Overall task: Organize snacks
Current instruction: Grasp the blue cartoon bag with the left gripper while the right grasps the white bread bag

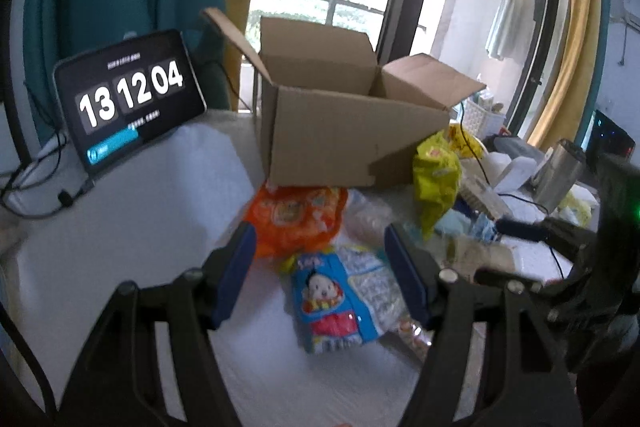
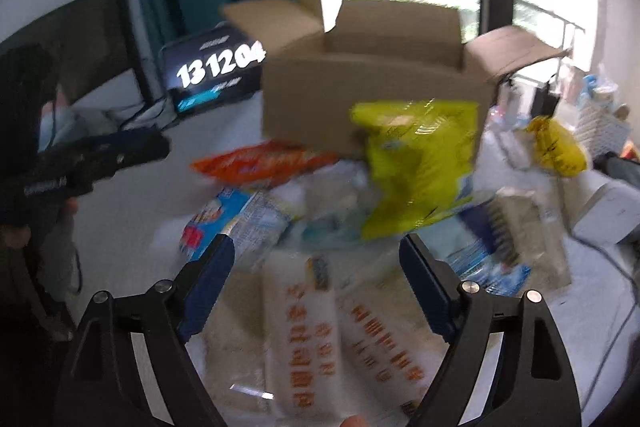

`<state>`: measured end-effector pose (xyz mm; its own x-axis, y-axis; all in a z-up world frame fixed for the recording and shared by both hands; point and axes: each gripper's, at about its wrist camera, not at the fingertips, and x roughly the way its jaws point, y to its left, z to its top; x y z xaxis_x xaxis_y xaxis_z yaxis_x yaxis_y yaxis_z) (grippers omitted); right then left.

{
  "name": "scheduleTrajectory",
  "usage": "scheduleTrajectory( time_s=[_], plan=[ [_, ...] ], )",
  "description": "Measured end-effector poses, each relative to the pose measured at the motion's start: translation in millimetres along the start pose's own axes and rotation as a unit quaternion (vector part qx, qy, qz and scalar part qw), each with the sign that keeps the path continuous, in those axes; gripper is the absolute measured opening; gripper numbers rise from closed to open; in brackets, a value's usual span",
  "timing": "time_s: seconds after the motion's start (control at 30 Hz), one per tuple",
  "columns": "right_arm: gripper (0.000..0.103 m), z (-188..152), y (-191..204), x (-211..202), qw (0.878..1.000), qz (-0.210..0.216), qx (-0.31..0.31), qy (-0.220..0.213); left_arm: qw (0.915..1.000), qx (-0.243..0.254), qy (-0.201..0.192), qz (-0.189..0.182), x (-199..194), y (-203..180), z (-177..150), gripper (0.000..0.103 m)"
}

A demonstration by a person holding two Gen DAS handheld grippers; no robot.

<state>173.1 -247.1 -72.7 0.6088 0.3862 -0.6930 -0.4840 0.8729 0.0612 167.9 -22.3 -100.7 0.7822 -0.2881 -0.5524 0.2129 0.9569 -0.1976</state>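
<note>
- Left gripper [image 1: 320, 259]: black triangular cut-out arms, dark blue flat pads, silver round screws at the joints.
- Right gripper [image 2: 316, 267]: the same black frame, blue pads and silver screws; in the left wrist view a green light glows on its body.

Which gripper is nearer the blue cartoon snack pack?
Left. The left gripper frames the blue snack pack between open jaws; the right gripper is over white packets, the pack at its left finger.
</note>
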Motion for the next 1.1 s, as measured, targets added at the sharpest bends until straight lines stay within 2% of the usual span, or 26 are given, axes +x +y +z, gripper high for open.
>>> scheduleTrajectory(
  time_s=[0.27, 0.6, 0.77, 0.87, 1.1],
  plan=[
    [0.087, -29, 11, 27, 0.998, 0.010, -0.012, 0.058, 0.9995, -0.009, 0.031, -0.004, 8, 1, -24, 0.068],
    [0.087, -33, 15, 38, 0.996, 0.058, 0.001, 0.062, 0.9982, -0.016, 0.058, 0.006, 19, 8, -36, 0.068],
    [0.087, -33, 27, 47, 0.995, 0.065, -0.009, 0.072, 0.9978, -0.012, 0.065, 0.006, 23, 4, -37, 0.068],
    [0.083, -32, 25, 49, 0.995, 0.072, -0.001, 0.075, 0.9975, -0.009, 0.070, 0.009, 26, 3, -36, 0.069],
    [0.080, -30, 11, 23, 0.997, 0.069, 0.004, 0.043, 0.9959, -0.004, 0.089, 0.019, 39, -4, -33, 0.069]
  ],
)
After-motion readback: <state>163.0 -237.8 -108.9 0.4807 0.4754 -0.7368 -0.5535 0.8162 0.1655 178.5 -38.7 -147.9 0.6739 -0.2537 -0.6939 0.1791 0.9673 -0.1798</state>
